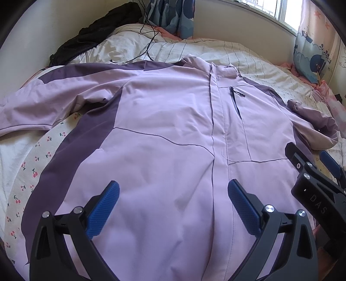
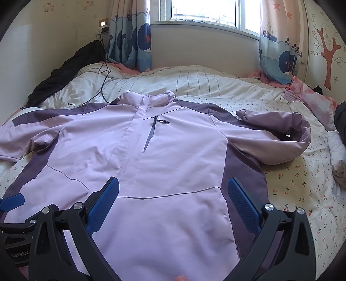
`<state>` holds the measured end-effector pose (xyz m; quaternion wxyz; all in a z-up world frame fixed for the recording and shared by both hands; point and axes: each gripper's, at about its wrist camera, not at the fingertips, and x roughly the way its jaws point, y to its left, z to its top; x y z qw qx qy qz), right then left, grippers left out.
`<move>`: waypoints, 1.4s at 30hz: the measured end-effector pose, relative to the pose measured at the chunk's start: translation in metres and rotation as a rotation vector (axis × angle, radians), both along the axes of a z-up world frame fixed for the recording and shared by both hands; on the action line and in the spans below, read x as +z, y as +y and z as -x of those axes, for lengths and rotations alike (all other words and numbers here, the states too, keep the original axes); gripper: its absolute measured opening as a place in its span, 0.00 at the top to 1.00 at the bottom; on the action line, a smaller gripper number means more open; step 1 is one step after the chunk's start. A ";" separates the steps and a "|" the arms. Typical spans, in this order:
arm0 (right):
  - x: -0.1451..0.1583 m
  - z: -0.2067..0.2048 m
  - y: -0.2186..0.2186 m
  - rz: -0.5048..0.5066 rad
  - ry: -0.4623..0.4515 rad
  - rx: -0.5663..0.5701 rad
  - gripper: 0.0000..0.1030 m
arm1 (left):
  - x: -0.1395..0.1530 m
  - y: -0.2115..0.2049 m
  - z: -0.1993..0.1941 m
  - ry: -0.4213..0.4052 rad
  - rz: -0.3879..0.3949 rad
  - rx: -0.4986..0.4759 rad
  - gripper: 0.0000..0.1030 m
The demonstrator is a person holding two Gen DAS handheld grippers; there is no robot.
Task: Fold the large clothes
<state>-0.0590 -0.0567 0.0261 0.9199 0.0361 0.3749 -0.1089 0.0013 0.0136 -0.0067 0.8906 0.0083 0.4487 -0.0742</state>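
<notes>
Two risks stand out: the jacket (image 2: pixel 138 164) lies face-up across the bed (image 2: pixel 298 186), and its slick cloth may slide. Its far sleeve (image 2: pixel 279 129) lies doubled back and could bunch, while both the left gripper (image 1: pixel 173 207) and right gripper (image 2: pixel 173 205) hover spread wide, grasping nothing.

Daylit window (image 2: pixel 203 11), cartoon curtains (image 2: pixel 129 39), cherry-print bed (image 2: pixel 302 183).
</notes>
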 end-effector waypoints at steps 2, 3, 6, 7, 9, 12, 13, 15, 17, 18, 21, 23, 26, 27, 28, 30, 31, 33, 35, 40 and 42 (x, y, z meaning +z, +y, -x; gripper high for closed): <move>0.000 0.000 0.001 -0.003 0.000 0.005 0.06 | 0.001 -0.001 0.000 -0.003 -0.005 -0.001 0.07; 0.000 0.000 0.001 -0.011 0.002 0.012 0.06 | 0.001 -0.001 0.001 -0.005 -0.007 -0.001 0.07; -0.001 0.000 0.001 -0.016 0.002 0.022 0.06 | 0.002 -0.001 0.001 -0.008 -0.011 -0.003 0.07; -0.001 0.000 0.002 -0.020 0.003 0.027 0.06 | 0.002 -0.001 0.001 -0.010 -0.014 -0.003 0.07; -0.001 0.000 0.002 -0.024 0.005 0.032 0.06 | 0.003 -0.001 0.001 -0.012 -0.015 -0.001 0.07; -0.003 -0.001 0.002 -0.040 0.015 0.045 0.06 | 0.003 0.000 0.002 -0.011 -0.014 -0.001 0.07; -0.004 -0.001 0.002 -0.044 0.016 0.049 0.06 | 0.003 -0.001 0.002 -0.012 -0.015 -0.001 0.07; -0.004 -0.001 0.003 -0.043 0.014 0.052 0.06 | 0.003 -0.001 0.002 -0.012 -0.017 -0.002 0.07; -0.004 -0.001 0.002 -0.046 0.013 0.054 0.06 | 0.003 -0.001 0.002 -0.012 -0.018 -0.004 0.07; -0.004 0.000 0.002 -0.048 0.013 0.054 0.06 | 0.002 -0.001 0.002 -0.012 -0.018 -0.004 0.07; -0.004 -0.001 0.003 -0.050 0.015 0.056 0.06 | 0.002 -0.001 0.002 -0.012 -0.018 -0.004 0.07; -0.003 0.000 0.003 -0.050 0.013 0.057 0.06 | 0.002 -0.001 0.002 -0.011 -0.018 -0.005 0.07; -0.003 0.000 0.004 -0.049 0.012 0.061 0.06 | 0.002 -0.002 0.002 -0.012 -0.019 -0.005 0.07; -0.003 0.000 0.004 -0.051 0.012 0.063 0.06 | 0.002 -0.002 0.002 -0.012 -0.018 -0.005 0.07; -0.003 0.000 0.004 -0.052 0.011 0.061 0.06 | 0.002 -0.002 0.002 -0.012 -0.017 -0.004 0.07; -0.003 0.000 0.004 -0.053 0.010 0.061 0.06 | 0.002 -0.002 0.002 -0.011 -0.017 -0.005 0.07; -0.002 0.000 0.004 -0.056 0.010 0.061 0.06 | 0.002 -0.002 0.002 -0.012 -0.018 -0.005 0.07; -0.003 0.000 0.005 -0.056 0.012 0.062 0.06 | 0.002 -0.002 0.002 -0.011 -0.017 -0.005 0.07; -0.003 -0.001 0.004 -0.055 0.013 0.062 0.06 | 0.002 -0.002 0.002 -0.010 -0.017 -0.005 0.07; -0.003 0.000 0.004 -0.059 0.013 0.063 0.06 | 0.002 -0.002 0.002 -0.011 -0.017 -0.005 0.07; -0.002 -0.001 0.003 -0.059 0.013 0.064 0.06 | 0.002 -0.002 0.002 -0.012 -0.017 -0.005 0.07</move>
